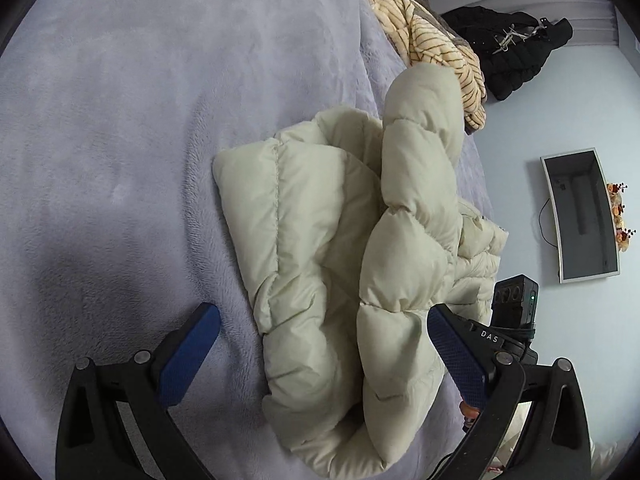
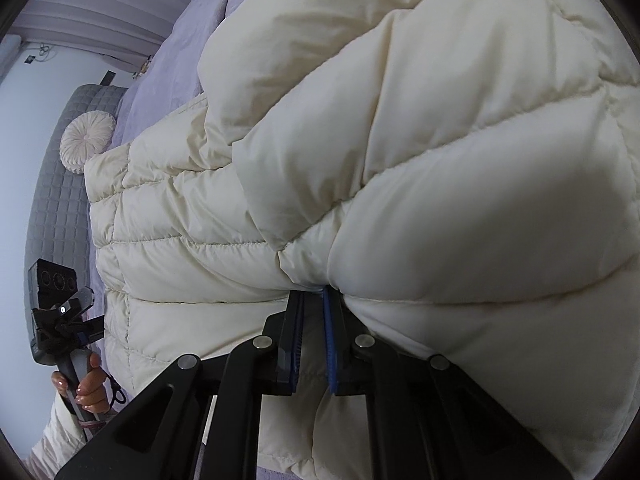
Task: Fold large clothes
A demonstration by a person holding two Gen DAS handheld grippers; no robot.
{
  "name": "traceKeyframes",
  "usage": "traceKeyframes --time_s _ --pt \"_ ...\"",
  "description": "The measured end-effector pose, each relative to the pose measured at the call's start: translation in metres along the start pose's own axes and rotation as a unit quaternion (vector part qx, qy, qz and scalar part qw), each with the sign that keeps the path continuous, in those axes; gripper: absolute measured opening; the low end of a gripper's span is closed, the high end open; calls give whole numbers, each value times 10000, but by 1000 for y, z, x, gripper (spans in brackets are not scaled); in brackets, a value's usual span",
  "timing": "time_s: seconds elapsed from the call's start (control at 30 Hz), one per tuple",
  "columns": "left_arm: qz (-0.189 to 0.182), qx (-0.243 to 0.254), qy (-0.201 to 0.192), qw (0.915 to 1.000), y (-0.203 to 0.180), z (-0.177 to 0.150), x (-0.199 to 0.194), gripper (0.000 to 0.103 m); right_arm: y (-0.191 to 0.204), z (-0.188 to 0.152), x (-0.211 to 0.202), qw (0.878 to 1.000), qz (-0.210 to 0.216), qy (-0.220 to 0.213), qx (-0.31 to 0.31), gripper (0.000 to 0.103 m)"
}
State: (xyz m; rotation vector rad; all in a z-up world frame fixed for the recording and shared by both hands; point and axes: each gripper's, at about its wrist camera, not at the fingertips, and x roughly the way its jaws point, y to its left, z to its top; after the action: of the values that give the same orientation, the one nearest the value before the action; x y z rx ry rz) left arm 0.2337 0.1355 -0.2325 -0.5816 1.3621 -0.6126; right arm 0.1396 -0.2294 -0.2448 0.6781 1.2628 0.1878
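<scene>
Pinched a fold of the cream puffer jacket [image 2: 400, 160] tight in the right gripper [image 2: 315, 300]; left gripper [image 1: 324, 320] hung wide open, gripping nothing.

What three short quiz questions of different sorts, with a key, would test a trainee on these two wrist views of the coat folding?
1. True or false: the left gripper is clamped on the cream puffer jacket.
2. Which gripper pinches a fold of the jacket? A) left B) right C) neither
3. Fill in: beyond the jacket, on the lavender bedspread, lies a cream ______-patterned garment.

Key:
1. False: its blue pads stand wide apart.
2. B: the right gripper is shut on the fabric.
3. Striped.
</scene>
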Motion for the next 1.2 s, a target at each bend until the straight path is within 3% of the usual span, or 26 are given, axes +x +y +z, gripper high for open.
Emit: traceKeyframes --time_s 0.07,0.3,0.47,0.53,0.6,0.73,0.8,0.9,1.0,1.07,1.1,1.2 --pt "-191 7 76 9998 -1 1 9 103 0 0 0 10000 0 3 -12 9" --pt "-201 180 273 9993 -15 4 17 103 -4 0 0 10000 95 -22 11 9" --pt "-348 926 -25 9951 -58 -7 -12 103 -9 0 0 9998 173 -20 46 9" --pt "-43 1092 102 9940 -62 -3 -1 103 -11 0 1 9998 209 -15 53 9" --pt "158 910 306 9953 -55 1 19 103 -14 -1 2 9997 245 -9 96 9" --pt "120 553 597 9966 -46 -4 47 103 -17 0 2 9996 262 -10 102 8" --pt "-19 645 534 9965 -59 -9 46 103 -19 2 1 9995 279 -9 127 9" --pt "160 843 435 9954 -71 -12 40 101 -15 5 -9 9997 160 56 168 9" --pt "295 726 427 9960 -67 -8 33 91 0 2 -43 9996 -13 -281 1 13" --pt "320 725 438 9959 -69 -7 29 68 8 -3 -67 9979 -158 -575 -235 13" --pt "349 768 452 9954 -73 -7 27 49 8 -6 -74 9972 -218 -658 -278 13" --pt "533 932 392 9935 -92 -7 16 37 -3 -7 -64 9981 -289 -514 -170 13"
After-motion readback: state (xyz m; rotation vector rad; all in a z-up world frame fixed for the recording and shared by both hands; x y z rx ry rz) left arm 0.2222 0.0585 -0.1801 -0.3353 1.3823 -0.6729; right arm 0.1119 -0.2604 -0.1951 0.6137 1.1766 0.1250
